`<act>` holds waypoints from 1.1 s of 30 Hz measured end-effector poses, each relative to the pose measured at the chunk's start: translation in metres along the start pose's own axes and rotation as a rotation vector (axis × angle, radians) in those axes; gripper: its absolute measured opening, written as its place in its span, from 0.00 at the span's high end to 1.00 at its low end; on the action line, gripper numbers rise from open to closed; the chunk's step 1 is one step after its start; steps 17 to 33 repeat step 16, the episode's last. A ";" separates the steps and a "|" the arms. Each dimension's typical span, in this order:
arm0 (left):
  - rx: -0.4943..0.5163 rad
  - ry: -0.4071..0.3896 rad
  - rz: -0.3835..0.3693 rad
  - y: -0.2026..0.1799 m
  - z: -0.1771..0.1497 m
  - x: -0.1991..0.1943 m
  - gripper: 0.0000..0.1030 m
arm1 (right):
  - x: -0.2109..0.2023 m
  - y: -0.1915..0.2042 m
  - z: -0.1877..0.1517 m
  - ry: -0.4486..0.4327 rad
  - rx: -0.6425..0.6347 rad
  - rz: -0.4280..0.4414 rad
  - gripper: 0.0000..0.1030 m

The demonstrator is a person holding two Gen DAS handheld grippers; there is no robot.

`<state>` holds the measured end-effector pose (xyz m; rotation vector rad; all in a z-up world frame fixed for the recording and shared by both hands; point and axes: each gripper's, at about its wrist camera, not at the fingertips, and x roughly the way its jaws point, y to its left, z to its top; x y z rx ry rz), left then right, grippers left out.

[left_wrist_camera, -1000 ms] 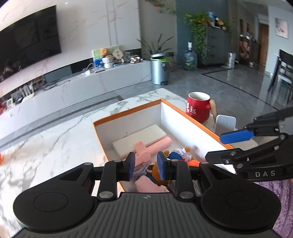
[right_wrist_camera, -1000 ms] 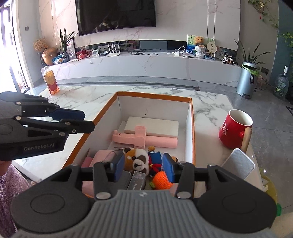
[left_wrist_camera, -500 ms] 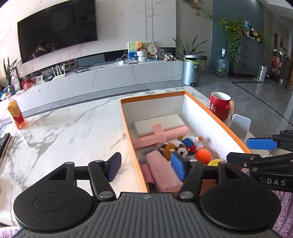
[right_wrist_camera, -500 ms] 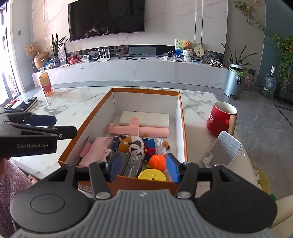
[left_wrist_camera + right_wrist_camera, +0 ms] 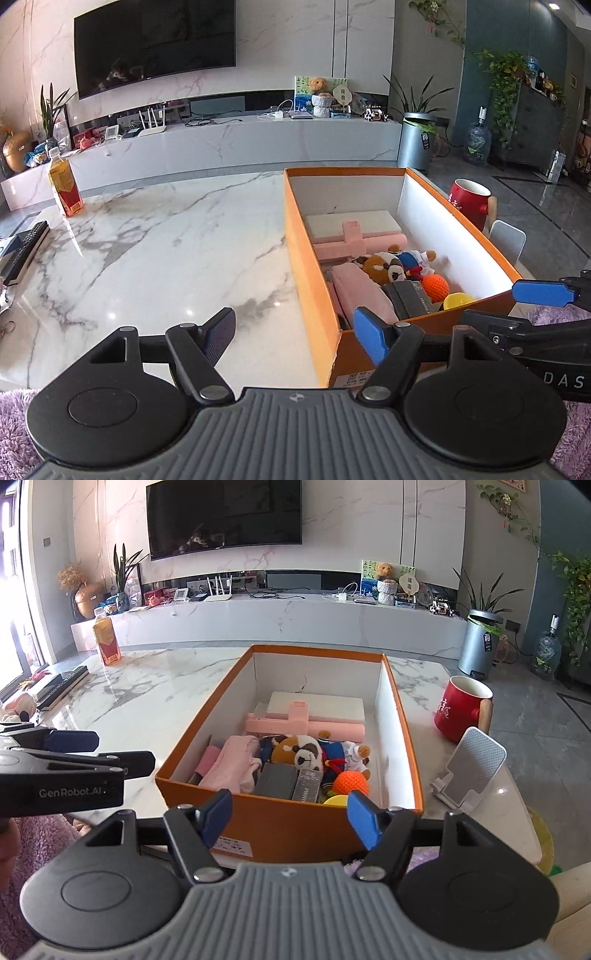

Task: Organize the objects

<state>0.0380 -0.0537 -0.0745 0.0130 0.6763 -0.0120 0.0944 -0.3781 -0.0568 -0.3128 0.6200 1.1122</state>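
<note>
Toys (image 5: 306, 755) filled the orange box (image 5: 288, 823) on the counter (image 5: 155, 251). Left gripper (image 5: 295, 334) and right gripper (image 5: 290, 818) jaws were opening before it, holding nothing.

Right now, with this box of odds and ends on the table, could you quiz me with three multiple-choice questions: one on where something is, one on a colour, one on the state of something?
1. Where is the red mug?
A. inside the orange box
B. on the table, outside the box's right wall
C. on the floor

2. What colour is the knitted ball in the orange box?
A. orange
B. green
C. white

3. What is between the fingers of the right hand-held gripper?
A. the plush toy
B. the mug
C. nothing

Answers: 1 B, it stands on the marble table beside the box. 2 A, it is plainly orange. 3 C, its jaws are opening, with nothing between them.
</note>
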 end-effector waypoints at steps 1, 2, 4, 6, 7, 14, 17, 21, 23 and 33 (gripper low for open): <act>-0.003 -0.001 -0.001 0.001 0.000 -0.001 0.19 | 0.000 0.002 0.000 -0.001 -0.004 -0.002 0.31; -0.006 -0.002 -0.002 0.002 -0.001 -0.002 0.19 | -0.001 0.004 0.000 -0.003 -0.007 -0.005 0.31; -0.012 -0.003 -0.008 0.003 -0.001 -0.004 0.19 | -0.002 0.008 0.000 -0.006 -0.014 -0.011 0.31; -0.013 -0.003 -0.015 0.003 -0.002 -0.006 0.19 | -0.004 0.010 0.000 -0.009 -0.018 -0.018 0.31; -0.013 -0.004 -0.020 0.003 -0.002 -0.007 0.19 | -0.004 0.011 0.000 -0.009 -0.019 -0.021 0.31; -0.003 -0.010 -0.032 0.002 -0.004 -0.011 0.19 | -0.006 0.015 -0.002 -0.009 -0.026 -0.031 0.31; -0.004 -0.010 -0.029 0.002 -0.005 -0.012 0.19 | -0.006 0.016 -0.002 -0.009 -0.027 -0.031 0.31; -0.004 -0.010 -0.029 0.002 -0.005 -0.012 0.19 | -0.006 0.016 -0.002 -0.009 -0.027 -0.031 0.31; -0.004 -0.010 -0.029 0.002 -0.005 -0.012 0.19 | -0.006 0.016 -0.002 -0.009 -0.027 -0.031 0.31; -0.004 -0.010 -0.029 0.002 -0.005 -0.012 0.19 | -0.006 0.016 -0.002 -0.009 -0.027 -0.031 0.31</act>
